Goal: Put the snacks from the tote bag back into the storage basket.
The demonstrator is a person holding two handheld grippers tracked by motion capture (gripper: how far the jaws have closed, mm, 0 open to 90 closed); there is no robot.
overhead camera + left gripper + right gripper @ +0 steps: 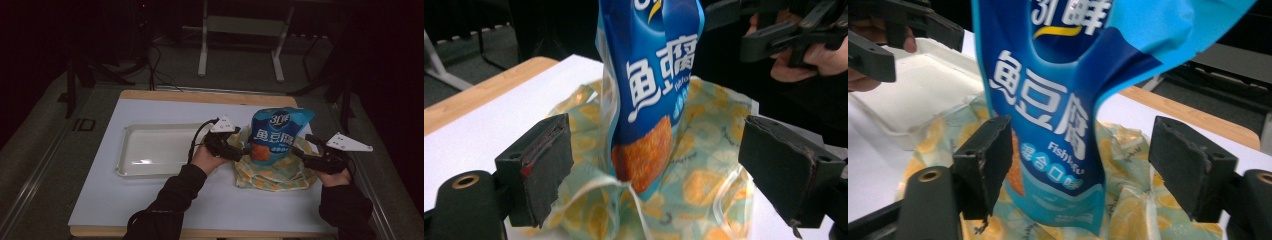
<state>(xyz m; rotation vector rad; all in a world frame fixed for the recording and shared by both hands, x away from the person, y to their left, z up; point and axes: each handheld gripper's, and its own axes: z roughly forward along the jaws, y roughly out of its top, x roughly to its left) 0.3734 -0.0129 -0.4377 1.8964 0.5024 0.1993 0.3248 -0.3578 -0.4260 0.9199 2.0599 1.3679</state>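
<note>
**Snack bag stands in the pouch, both claws let go**

The blue snack bag (276, 134) stands upright with its lower end tucked into the mouth of the yellow-and-green patterned pouch (272, 172), which lies flat on the white bench (150, 200). To my eye the step in hand is packing the bag into the pouch, and it looks only partly done: most of the bag rises clear of the opening.

The left claw (240, 150) sits just beside the bag on its left, jaws spread wide and holding nothing. In the left gripper view the bag (649, 95) stands between and beyond the two pads, not touching either, with the pouch (704, 165) spread under it. The right claw (304, 150) flanks the bag on the other side, likewise released; in the right gripper view the bag (1063, 125) hangs between its jaws, close to the left pad, though whether it brushes it I cannot tell.

The next move, I would judge, calls for one claw to pinch the pouch's rim and hold the mouth open while the other grips the bag and presses it down. The bag is tall and floppy at the top, so it may tip.

A clear tray (150, 150) lies beyond the left claw, away from the bag.
</note>
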